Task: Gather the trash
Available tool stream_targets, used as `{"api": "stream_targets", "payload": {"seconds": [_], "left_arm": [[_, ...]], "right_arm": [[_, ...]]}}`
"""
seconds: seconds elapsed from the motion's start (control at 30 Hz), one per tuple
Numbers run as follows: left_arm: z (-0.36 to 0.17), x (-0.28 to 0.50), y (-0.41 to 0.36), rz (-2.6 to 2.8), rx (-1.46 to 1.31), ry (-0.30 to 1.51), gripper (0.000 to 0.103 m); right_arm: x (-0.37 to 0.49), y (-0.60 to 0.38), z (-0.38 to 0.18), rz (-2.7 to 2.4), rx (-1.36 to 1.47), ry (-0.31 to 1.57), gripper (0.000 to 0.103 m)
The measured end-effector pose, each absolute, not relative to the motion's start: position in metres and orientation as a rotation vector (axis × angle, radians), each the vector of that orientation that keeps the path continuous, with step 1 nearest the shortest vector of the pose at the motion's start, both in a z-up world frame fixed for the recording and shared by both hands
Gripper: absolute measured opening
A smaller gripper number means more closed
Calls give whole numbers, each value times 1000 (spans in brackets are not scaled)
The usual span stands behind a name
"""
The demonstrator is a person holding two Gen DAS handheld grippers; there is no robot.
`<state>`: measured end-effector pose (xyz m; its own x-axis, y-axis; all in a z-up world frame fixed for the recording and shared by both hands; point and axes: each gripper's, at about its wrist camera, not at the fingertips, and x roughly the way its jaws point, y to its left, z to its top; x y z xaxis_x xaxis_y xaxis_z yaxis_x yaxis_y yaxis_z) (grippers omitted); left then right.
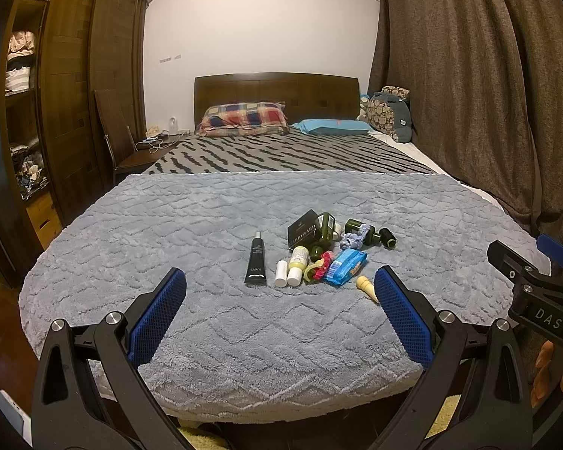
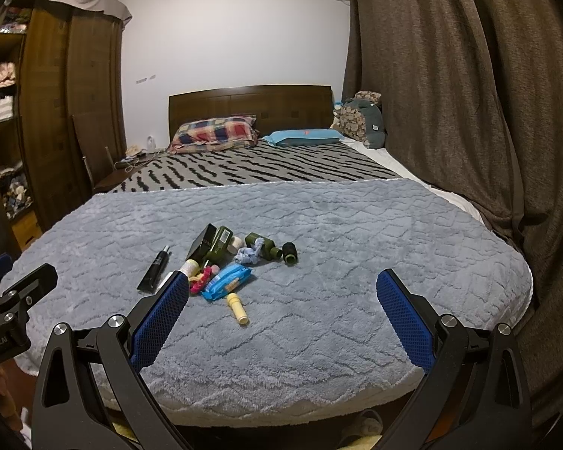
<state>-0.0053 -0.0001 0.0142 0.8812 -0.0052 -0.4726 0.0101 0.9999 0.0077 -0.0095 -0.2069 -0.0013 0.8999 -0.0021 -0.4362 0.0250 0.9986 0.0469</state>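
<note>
A cluster of small items lies on the grey blanket [image 1: 206, 225] at the foot of the bed: a black tube [image 1: 256, 262], a black box [image 1: 302, 230], dark green bottles [image 1: 362, 229], small white and yellow bottles [image 1: 294, 264], a blue wipes pack [image 1: 346, 266], a cream stick [image 1: 368, 287]. My left gripper [image 1: 279, 285] hovers open short of the pile, nothing between its fingers. From the right wrist the black tube [image 2: 155, 268], blue wipes pack [image 2: 227, 281] and cream stick [image 2: 238, 309] lie left of centre. My right gripper [image 2: 281, 287] hangs open and empty.
Pillows [image 1: 244, 119] and a striped cover lie farther up the bed by the wooden headboard [image 1: 276, 90]. A wardrobe [image 1: 67, 86] and chair [image 1: 114, 131] stand left; brown curtains [image 1: 469, 93] hang right. The other gripper's body [image 1: 533, 292] shows at the right edge, held by a hand.
</note>
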Motion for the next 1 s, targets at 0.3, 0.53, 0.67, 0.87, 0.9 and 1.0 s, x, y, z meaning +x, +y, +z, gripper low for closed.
{"api": "stream_targets", "payload": {"seconds": [0.3,0.53,0.67,0.87,0.9,1.0], "left_arm": [[15,-7,1,-8,9,490,95],[15,-7,1,-7,10,490,95],[16,-7,2,-6,11,489,95],[15,-6,3,-2,14,491,95],[14,-5,4,0,14,491,95],[14,-4,6,1,15,493,95]], "right_arm": [[-9,-207,-1,-14,52,451,100],[-9,-207,-1,-16,47,450,100],[-9,-207,-1,-15,46,453,100],[-7,-208,1,-4,47,460,100],[-7,-208,0,-5,47,460,100],[-7,-208,0,-6,46,461,100]]}}
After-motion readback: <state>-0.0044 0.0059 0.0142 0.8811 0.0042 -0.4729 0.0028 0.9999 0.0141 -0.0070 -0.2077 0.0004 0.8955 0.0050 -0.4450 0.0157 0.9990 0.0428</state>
